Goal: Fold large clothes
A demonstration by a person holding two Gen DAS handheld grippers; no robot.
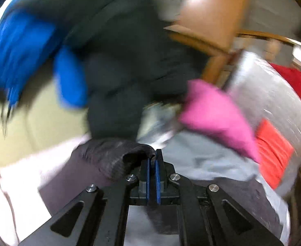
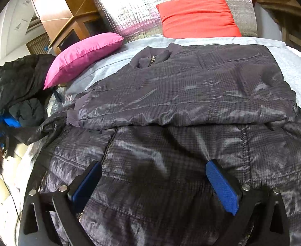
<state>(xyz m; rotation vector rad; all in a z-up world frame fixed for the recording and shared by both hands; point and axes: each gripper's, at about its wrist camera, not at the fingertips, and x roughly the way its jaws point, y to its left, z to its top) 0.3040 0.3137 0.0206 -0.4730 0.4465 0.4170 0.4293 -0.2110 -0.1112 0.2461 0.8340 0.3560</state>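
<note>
two claws: left claw (image 1: 153, 160) pinches the jacket (image 2: 171, 106) cuff, right claw (image 2: 152, 176) gapes above it.

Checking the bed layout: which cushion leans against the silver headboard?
The red cushion; it stands against the silver headboard, while the pink cushion lies off toward the bed's left edge.

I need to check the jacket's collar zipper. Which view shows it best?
The right wrist view: the quilted jacket lies spread out, sharp, its collar zipper plain. The left wrist view is motion-blurred, showing only a dark jacket fold at the tool, no zipper.

Jacket (image 2: 171, 102) on bed (image 2: 298, 69), before pillows (image 2: 197, 16)
</note>
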